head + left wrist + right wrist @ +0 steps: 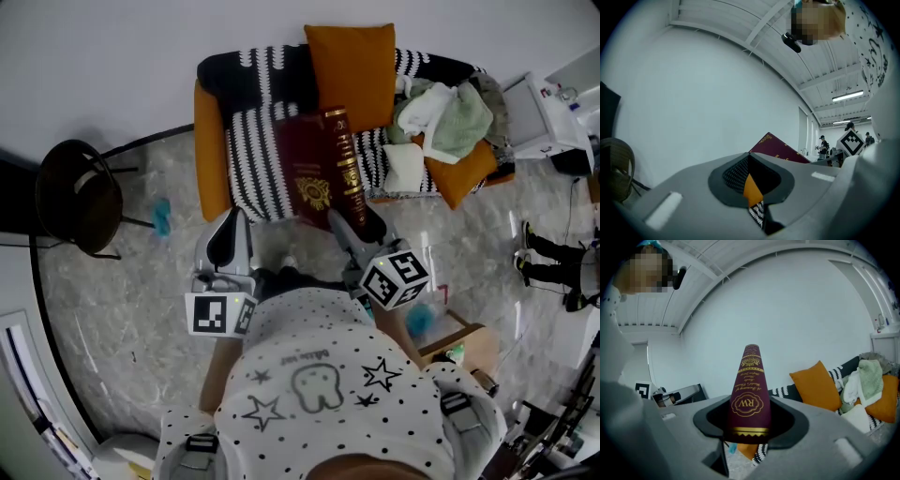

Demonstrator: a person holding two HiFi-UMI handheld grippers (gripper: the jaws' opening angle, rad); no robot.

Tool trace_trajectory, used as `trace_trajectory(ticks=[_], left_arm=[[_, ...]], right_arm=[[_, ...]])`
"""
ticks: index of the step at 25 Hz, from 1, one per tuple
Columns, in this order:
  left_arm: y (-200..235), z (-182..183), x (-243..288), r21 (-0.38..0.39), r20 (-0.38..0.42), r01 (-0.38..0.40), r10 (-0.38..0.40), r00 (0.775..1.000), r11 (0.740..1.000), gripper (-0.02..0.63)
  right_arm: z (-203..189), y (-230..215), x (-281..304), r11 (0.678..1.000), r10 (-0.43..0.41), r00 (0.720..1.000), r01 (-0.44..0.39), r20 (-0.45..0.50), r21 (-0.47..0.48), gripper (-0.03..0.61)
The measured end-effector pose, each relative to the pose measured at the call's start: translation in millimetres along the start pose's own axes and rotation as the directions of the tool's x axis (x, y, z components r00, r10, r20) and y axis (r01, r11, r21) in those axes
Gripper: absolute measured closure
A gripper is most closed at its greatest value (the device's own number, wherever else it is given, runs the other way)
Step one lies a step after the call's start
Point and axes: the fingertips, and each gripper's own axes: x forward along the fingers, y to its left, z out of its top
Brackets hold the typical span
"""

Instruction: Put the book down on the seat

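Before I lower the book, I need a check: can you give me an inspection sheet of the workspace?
Surface: sofa seat under a striped throw; its left part holds no loose things.
Job's things: book, maroon, held tilted over the seat, apparently not yet set down.
Clutter: clothes and orange cushions on the sofa's right and back.
Grippers: right gripper shut on the book's near end; left gripper empty, jaws slightly apart.
Cables: thin dark line on the floor at right, maybe a cable.
Surroundings: chair at left, blue thing on the floor, box, person at right.
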Motion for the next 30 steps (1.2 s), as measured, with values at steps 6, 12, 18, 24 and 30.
trace_trajectory(ticks=[6,12,18,24,30], left_arm=[[2,0,2,0.01,0.008,0.016,-0.016,1.0,1.0,0.618],[3,3,3,0.02,0.016,0.021,-0.021,1.0,1.0,0.618],[25,9,20,0.011,0.011,0.036,-0.036,0.999,0.999,0.618],[62,22,52,0.0,-0.016,0.074,-0.074,0.997,0.997,0.618],[80,24,73,-0.008,-0.024,0.103,-0.104,0.994,0.995,0.618]], right_arm=[[-2,-2,1,1.0,-0.014,1.0,0.014,-0.002,-0.001,0.371],[1,1,1,1.0,-0.009,1.0,0.009,0.007,-0.004,0.371],[11,3,25,1.0,-0.028,0.999,0.028,0.021,0.002,0.371],[31,9,67,0.998,-0.065,0.997,0.064,0.032,0.021,0.37],[37,8,88,0.995,-0.093,0.995,0.092,0.036,0.028,0.371]])
